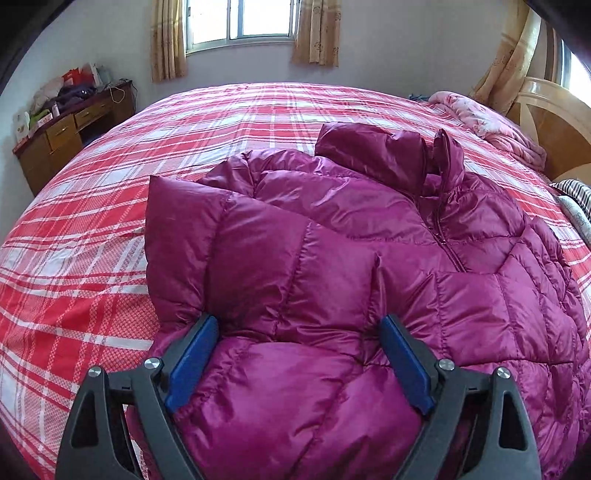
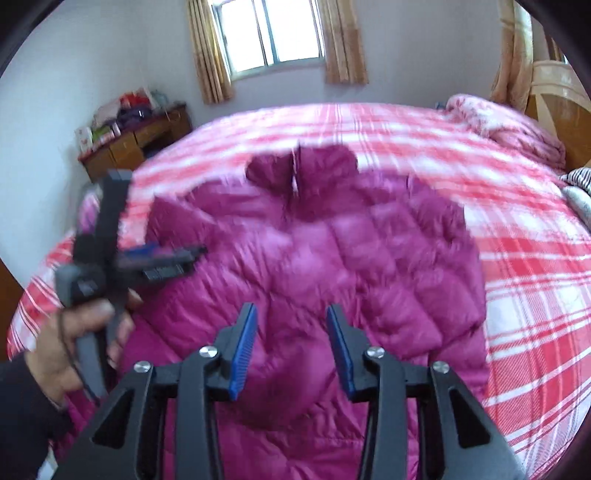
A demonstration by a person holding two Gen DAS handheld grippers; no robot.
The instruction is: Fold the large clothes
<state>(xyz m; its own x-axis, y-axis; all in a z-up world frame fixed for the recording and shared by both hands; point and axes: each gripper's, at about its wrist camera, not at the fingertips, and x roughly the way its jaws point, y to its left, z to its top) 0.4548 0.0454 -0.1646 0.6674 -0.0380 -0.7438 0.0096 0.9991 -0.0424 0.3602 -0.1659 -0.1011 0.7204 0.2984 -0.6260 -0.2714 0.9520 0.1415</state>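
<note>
A magenta puffer jacket (image 1: 332,240) lies front up on the red plaid bed (image 1: 184,129), zipper (image 1: 443,236) closed and collar (image 1: 388,147) towards the far side. Its left part is bunched into a thick puffy fold. My left gripper (image 1: 297,319) stands wide open low over this fold, with padded fabric bulging between the blue pads (image 1: 192,362). In the blurred right wrist view a hand (image 2: 74,332) holds the left gripper (image 2: 184,254) at the left side of the jacket (image 2: 332,258). My right gripper (image 2: 291,308) hovers over the lower body, jaws partly apart, nothing clamped.
A pink floral quilt (image 1: 491,122) is heaped at the far right by the wooden headboard (image 1: 554,122). Striped cloth (image 1: 576,188) lies at the right edge. A cluttered wooden desk (image 1: 66,136) stands left of the bed. A curtained window (image 1: 240,22) is in the far wall.
</note>
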